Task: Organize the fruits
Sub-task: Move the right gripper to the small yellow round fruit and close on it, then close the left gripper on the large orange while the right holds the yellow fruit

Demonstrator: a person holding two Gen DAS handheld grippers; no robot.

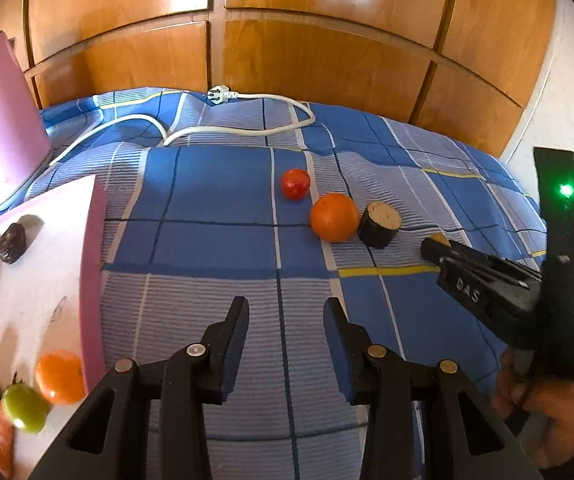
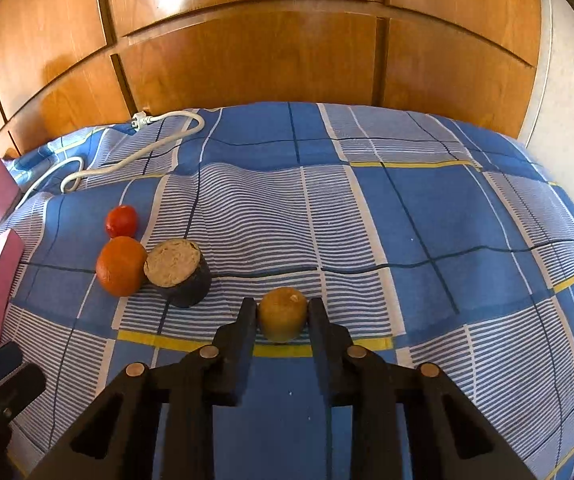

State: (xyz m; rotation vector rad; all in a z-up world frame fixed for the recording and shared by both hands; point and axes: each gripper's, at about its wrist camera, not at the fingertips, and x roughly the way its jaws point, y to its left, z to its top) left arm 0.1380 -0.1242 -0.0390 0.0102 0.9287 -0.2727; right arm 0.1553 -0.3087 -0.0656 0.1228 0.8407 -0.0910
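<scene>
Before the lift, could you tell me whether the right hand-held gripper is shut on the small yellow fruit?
Shut on it: the right hand-held gripper has both pads pressed against the yellow fruit.

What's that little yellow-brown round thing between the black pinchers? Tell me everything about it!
The small yellow-brown round fruit piece looks stubby and barrel-shaped, with a dull, matte skin and a paler flat top with a light scuff. It sits upright on the blue checked bedsheet, over a yellow stripe. The right tool is shut on it, one black pad pressing each side. It stands apart from the other fruit to its left.
</scene>
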